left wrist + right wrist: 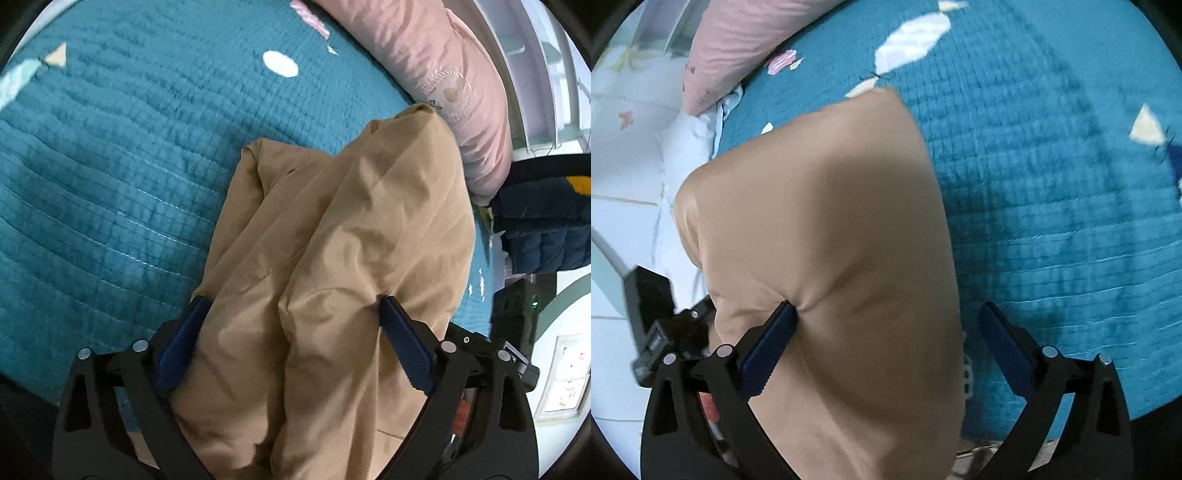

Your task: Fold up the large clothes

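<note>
Task thing: a big, soft, tan cloth garment (pixel 332 236) is seen bunched on the bed's blue-green quilted cover (pixel 110 166), beside a long pink pillow (pixel 454 81)
Left gripper (pixel 291 310): the blue fingers (pixel 402 343) are spread wide; cloth lies between them, but it is not squeezed
Right gripper (pixel 888 314): spread wide too; one finger (pixel 768 343) touches the cloth, the other is kept apart from it
Done: the garment looks doubled over and let go
Left: the lump is likely still to be smoothed and folded again
</note>
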{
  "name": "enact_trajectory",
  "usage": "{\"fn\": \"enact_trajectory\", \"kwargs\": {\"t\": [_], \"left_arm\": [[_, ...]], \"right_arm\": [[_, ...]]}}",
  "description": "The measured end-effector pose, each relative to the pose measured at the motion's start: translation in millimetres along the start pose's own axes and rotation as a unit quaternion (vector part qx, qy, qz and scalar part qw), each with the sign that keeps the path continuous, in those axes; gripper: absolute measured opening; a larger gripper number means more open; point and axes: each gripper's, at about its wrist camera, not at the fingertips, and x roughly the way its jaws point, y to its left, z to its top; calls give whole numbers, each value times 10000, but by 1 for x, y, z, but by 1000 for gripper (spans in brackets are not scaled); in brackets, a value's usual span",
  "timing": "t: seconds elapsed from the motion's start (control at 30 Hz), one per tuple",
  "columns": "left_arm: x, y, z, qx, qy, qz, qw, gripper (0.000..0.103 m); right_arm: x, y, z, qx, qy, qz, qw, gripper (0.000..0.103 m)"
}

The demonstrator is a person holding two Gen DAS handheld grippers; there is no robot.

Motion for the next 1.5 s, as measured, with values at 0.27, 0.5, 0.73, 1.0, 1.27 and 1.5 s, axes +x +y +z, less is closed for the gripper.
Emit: {"fn": "enact_trajectory", "kwargs": {"t": [0.27,0.5,0.73,1.0,1.27,1.5], "left_arm": [[10,-3,-3,5,-134,73,9999,98],[10,-6,-4,-13,-164,62,9998,97],[-5,0,-16,16,-54,-421,9991,64],[-12,-12,-31,56,97,-728,9973,50],[-12,-2,-27,-39,173,-412,9990,92],[-2,5,-34,339,290,-660,9968,98]], "right_arm": [[14,-12,2,432,143,700,9965,97],[13,4,1,321,-45,765,9965,77],[5,15,-2,214,-184,698,9972,55],[-19,23,-12,-36,-272,584,9979,45],[-8,5,-10,194,-142,494,9985,76],[-1,8,-6,222,-77,358,9991,88]]}}
